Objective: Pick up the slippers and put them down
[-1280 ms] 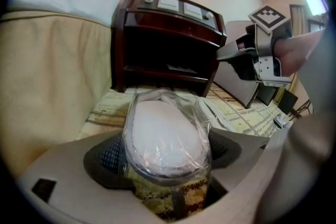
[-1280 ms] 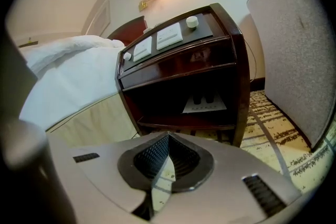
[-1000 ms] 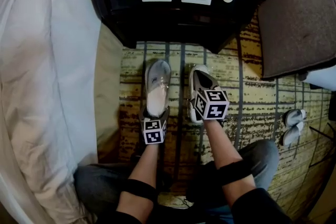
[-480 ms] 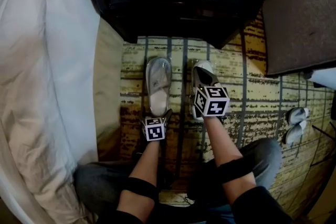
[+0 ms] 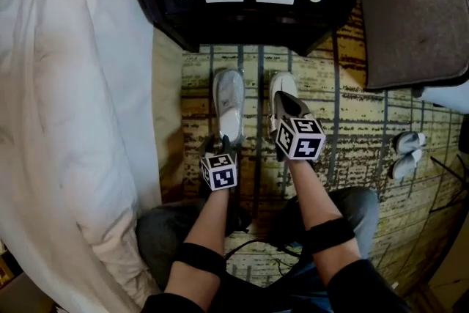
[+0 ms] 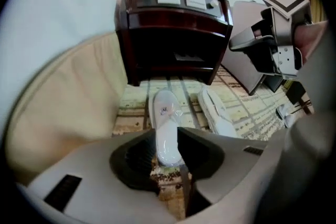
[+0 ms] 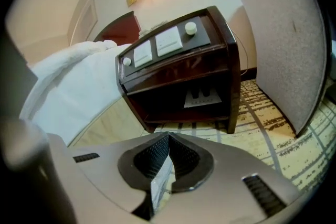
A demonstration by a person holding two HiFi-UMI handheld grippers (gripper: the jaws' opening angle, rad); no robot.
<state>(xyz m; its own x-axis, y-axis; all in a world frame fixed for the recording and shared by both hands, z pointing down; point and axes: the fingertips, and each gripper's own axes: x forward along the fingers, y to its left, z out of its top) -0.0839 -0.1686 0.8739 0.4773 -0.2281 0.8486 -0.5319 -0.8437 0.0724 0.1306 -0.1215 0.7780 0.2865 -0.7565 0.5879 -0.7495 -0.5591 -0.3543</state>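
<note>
Two slippers are lying side by side on the patterned carpet (image 5: pixel 344 121), long axes running straight out from the tools and toes pointing at the dark nightstand (image 5: pixel 249 18), so each tool is working from the heel end. The left tool (image 6: pixel 168 136), its jaws just closing, is nipping the heel of the left slipper (image 5: pixel 229 102), while the right tool (image 7: pixel 167 139) is pressing together on a thin pale edge (apparently the right slipper (image 5: pixel 281 88) or its wrapper). The right tool's marker cube (image 5: pixel 300 137) is covering that heel from above, and no view is showing whether either slipper is clearing the carpet.
</note>
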